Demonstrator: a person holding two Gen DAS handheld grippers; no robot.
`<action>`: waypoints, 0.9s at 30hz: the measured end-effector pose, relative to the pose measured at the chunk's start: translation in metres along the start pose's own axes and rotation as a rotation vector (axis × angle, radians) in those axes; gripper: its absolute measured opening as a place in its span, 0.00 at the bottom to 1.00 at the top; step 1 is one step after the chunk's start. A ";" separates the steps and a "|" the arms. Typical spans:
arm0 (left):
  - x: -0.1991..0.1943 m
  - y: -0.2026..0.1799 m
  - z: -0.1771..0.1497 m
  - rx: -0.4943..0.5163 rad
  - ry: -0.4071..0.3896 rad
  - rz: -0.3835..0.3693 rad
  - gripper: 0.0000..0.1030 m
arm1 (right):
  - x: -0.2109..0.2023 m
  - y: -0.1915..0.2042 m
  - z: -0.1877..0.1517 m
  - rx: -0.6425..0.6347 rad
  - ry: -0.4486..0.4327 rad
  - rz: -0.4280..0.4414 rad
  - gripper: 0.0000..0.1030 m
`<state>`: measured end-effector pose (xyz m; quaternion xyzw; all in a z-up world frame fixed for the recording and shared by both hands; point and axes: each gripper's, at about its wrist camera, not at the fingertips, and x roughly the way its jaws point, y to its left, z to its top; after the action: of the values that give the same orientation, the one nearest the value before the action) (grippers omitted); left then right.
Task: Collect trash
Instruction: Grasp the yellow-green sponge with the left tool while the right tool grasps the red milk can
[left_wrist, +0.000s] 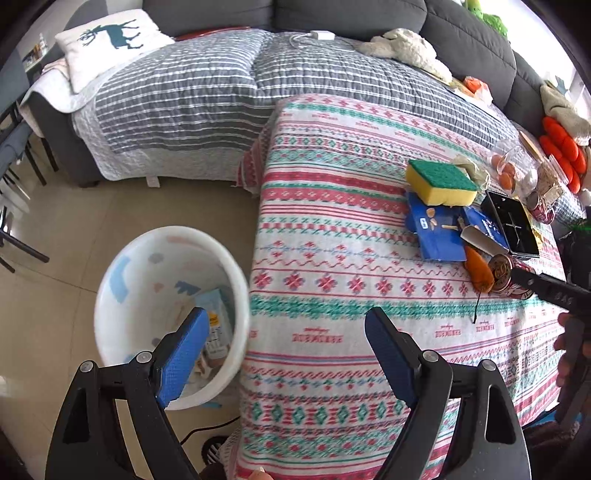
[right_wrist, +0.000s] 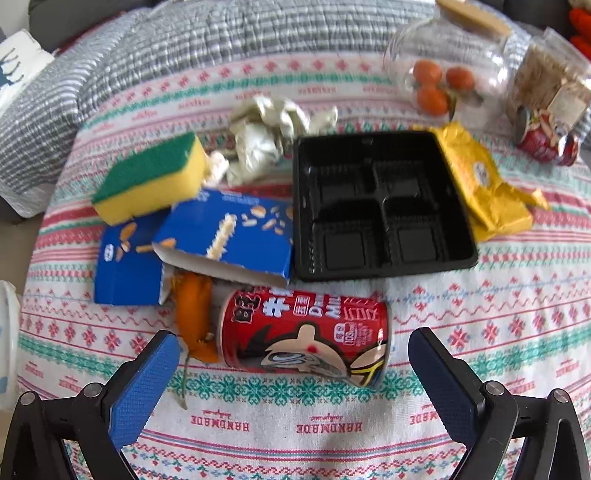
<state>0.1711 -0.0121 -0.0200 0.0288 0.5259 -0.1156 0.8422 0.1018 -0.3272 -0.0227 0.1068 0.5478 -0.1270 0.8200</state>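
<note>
A red drink can (right_wrist: 306, 338) lies on its side on the patterned tablecloth (right_wrist: 277, 424), between the fingers of my open right gripper (right_wrist: 291, 354). An orange peel (right_wrist: 194, 317) touches its left end. Behind lie a torn blue carton (right_wrist: 221, 236), a black plastic tray (right_wrist: 376, 199), crumpled paper (right_wrist: 266, 136) and a yellow wrapper (right_wrist: 484, 184). My left gripper (left_wrist: 288, 332) is open and empty, over the table's edge beside a white bin (left_wrist: 170, 291) with some trash inside. The can (left_wrist: 509, 273) also shows in the left wrist view.
A yellow-green sponge (right_wrist: 151, 177) rests on the carton. A glass jar of small oranges (right_wrist: 443, 74), a clear snack container (right_wrist: 550, 85) and a second red can (right_wrist: 543, 140) stand at the back right. A sofa with a striped quilt (left_wrist: 184, 96) lies behind the table.
</note>
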 end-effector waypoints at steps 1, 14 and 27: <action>0.002 -0.003 0.002 0.001 0.000 0.000 0.86 | 0.004 0.001 0.000 -0.001 0.009 -0.014 0.99; 0.025 -0.071 0.039 0.002 -0.018 -0.077 0.86 | 0.013 -0.016 0.003 0.026 0.042 0.023 0.85; 0.058 -0.173 0.082 -0.004 -0.135 -0.111 0.86 | -0.036 -0.088 0.005 0.151 -0.103 0.069 0.85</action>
<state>0.2286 -0.2036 -0.0224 -0.0100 0.4689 -0.1627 0.8681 0.0647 -0.4089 0.0091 0.1804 0.4896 -0.1452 0.8406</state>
